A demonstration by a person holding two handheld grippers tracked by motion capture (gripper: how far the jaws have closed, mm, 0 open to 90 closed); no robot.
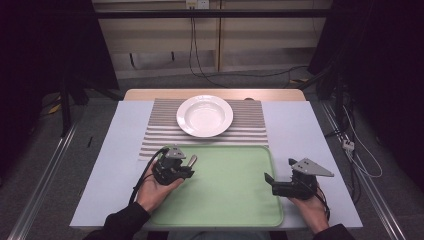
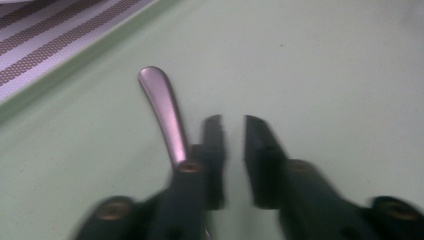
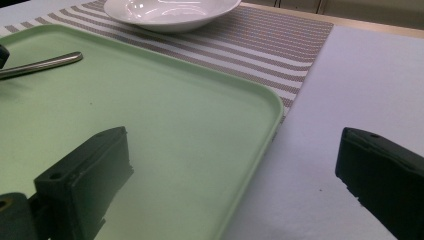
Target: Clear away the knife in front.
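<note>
High view: a smooth pale-green tray (image 1: 225, 190) lies near; a round white bowl (image 1: 204, 115) sits far on a ribbed striped mat (image 1: 250, 131).

Left gripper view: the left gripper (image 2: 233, 131), narrowly parted, beside a brushed-metal handle (image 2: 162, 112).

Right gripper view: the right gripper (image 3: 235, 165) gapes wide over the tray's rounded right corner and the tabletop (image 3: 360, 85).

plate (image 1: 204, 115) on mat (image 1: 252, 125) | tray (image 1: 230, 195) before mat | both on table (image 1: 295, 125)

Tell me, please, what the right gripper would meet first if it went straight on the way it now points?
Probably the green tray. The right gripper, jaws wide open, straddles the tray's right edge and points across it toward the white bowl on the striped placemat. How high it rides above the tray is unclear.
</note>
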